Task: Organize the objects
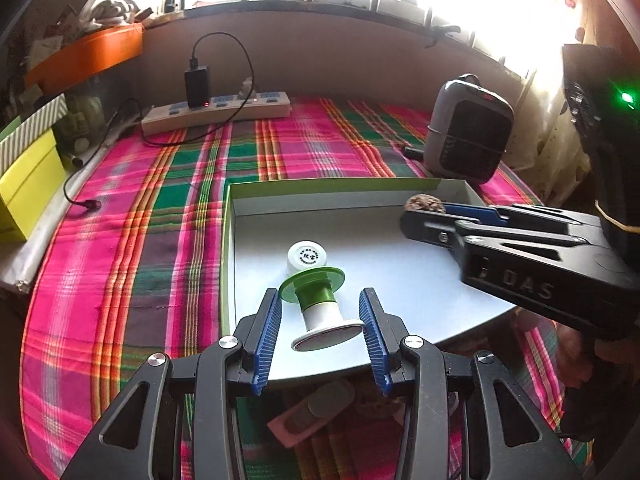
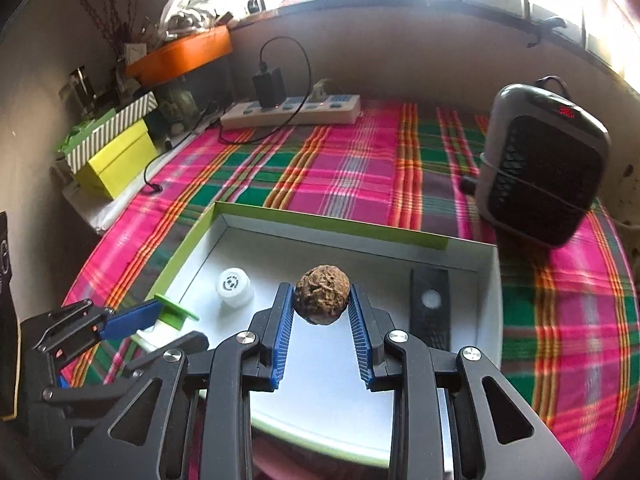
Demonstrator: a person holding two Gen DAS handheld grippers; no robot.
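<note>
In the left wrist view, the left gripper [image 1: 320,322] has its blue pads spread around a green and white spool [image 1: 320,300] lying on its side in the white tray [image 1: 400,264]; whether the pads press on it cannot be told. A small white cap [image 1: 306,257] sits just beyond the spool. The right gripper [image 1: 432,216] reaches in from the right, clenched on a brown walnut [image 1: 425,203].

In the right wrist view, the walnut [image 2: 322,294] is clamped between the right gripper's [image 2: 322,300] pads above the tray [image 2: 280,248]. A black remote [image 2: 430,308] lies to the right, the cap [image 2: 234,286] to the left, on the plaid cloth [image 2: 360,168].
</note>
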